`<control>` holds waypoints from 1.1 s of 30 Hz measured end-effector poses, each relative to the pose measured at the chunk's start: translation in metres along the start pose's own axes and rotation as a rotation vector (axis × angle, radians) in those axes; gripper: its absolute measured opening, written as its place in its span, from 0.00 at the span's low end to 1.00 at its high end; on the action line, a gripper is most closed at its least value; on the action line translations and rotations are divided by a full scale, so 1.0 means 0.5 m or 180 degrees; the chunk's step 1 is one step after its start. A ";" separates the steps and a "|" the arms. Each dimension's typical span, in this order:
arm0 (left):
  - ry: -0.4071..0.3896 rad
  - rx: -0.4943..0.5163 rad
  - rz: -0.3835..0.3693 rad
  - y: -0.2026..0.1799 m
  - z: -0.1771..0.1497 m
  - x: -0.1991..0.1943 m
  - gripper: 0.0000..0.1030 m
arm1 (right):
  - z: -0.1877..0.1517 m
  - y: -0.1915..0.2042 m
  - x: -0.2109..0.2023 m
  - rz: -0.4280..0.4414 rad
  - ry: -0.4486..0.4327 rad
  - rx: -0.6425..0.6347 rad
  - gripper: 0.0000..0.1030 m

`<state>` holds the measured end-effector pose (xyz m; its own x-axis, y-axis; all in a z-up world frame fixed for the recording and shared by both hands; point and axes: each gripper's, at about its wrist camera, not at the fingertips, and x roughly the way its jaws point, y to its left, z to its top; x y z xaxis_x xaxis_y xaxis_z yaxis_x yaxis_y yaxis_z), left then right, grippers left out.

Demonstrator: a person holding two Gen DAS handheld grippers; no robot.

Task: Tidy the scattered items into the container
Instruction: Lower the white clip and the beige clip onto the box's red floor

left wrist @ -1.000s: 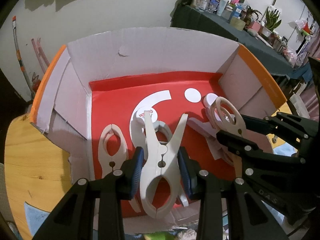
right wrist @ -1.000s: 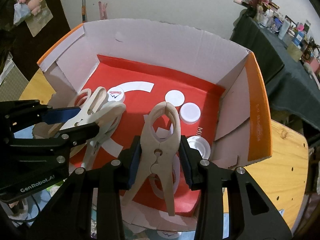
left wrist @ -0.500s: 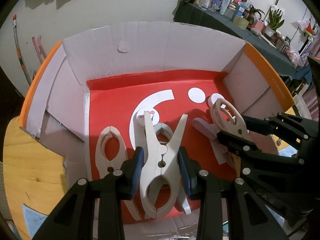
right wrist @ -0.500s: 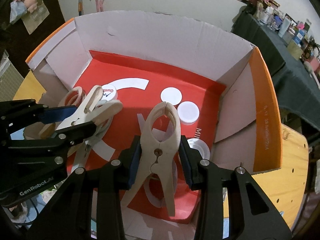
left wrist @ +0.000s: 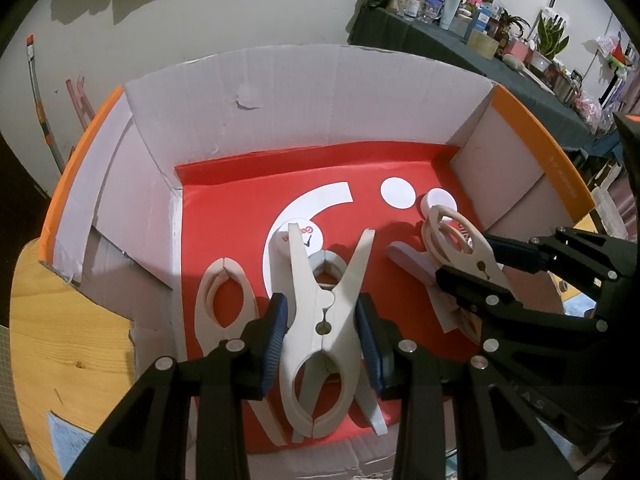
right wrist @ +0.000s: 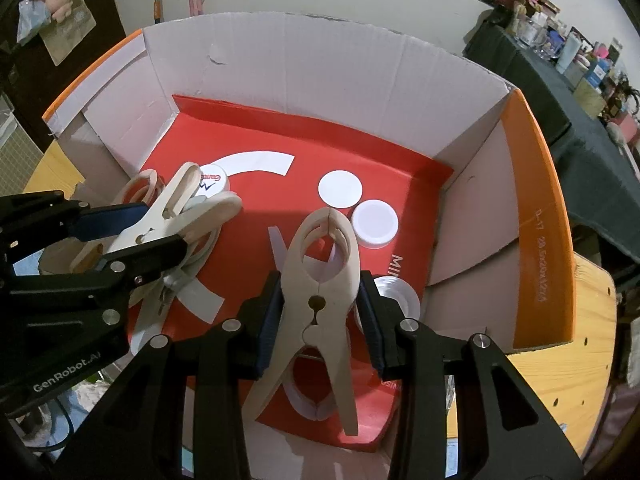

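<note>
An open cardboard box with a red floor and orange flaps lies below both grippers. My left gripper is shut on a white plastic clamp, held over the box's near left part; it shows in the right wrist view. My right gripper is shut on a beige clamp, held over the near right part, also in the left wrist view. Inside lie another beige clamp, a printed white lid, a plain white lid and a clear lid.
The box stands on a round wooden table. A blue cloth lies at the near left edge. A dark table crowded with bottles stands at the back right by the white wall.
Both grippers moved forward and lower over the box, each still holding its clamp. The box looks nearer and fills more of both views.
</note>
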<state>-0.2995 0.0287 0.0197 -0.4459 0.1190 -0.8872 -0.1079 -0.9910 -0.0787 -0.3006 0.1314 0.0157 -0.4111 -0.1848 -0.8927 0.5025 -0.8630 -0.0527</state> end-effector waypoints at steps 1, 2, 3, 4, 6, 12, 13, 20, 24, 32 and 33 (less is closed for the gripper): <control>0.0000 0.0013 0.0008 -0.001 0.000 0.000 0.37 | 0.000 0.000 0.001 0.0000 0.0001 0.0002 0.34; -0.0003 0.0026 0.0017 -0.003 0.000 0.001 0.37 | -0.001 0.001 0.001 -0.0002 0.0001 0.0000 0.34; 0.0007 0.0034 0.0011 -0.004 0.001 0.003 0.37 | -0.001 0.001 0.000 -0.0006 -0.0003 -0.0007 0.34; 0.0018 0.0033 0.0005 -0.004 0.000 0.006 0.37 | -0.001 0.001 0.001 -0.0008 -0.0004 -0.0009 0.34; 0.0047 0.0022 -0.0016 -0.003 0.000 0.012 0.37 | 0.001 -0.002 0.002 -0.0012 -0.0003 -0.0006 0.34; 0.0033 0.0037 -0.0002 -0.004 -0.001 0.010 0.37 | 0.001 -0.001 0.003 -0.0008 0.0003 0.0003 0.34; 0.0031 0.0039 0.0001 -0.004 -0.001 0.008 0.37 | 0.002 0.001 0.002 -0.0008 0.0002 0.0002 0.34; 0.0018 0.0046 0.0020 -0.006 -0.002 0.006 0.37 | 0.004 -0.002 0.002 -0.0003 0.0012 0.0026 0.35; 0.0010 0.0051 0.0029 -0.007 -0.003 0.006 0.37 | 0.004 -0.002 0.002 -0.0018 0.0016 0.0032 0.38; -0.0007 0.0065 0.0050 -0.006 -0.006 0.007 0.38 | 0.004 -0.003 0.006 -0.0036 0.0028 0.0035 0.48; -0.0011 0.0070 0.0062 -0.006 -0.006 0.007 0.38 | 0.005 -0.003 0.006 -0.0041 0.0029 0.0039 0.49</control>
<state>-0.2980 0.0318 0.0157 -0.4510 0.0997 -0.8869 -0.1187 -0.9916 -0.0512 -0.3045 0.1312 0.0141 -0.4104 -0.1694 -0.8960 0.4878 -0.8710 -0.0588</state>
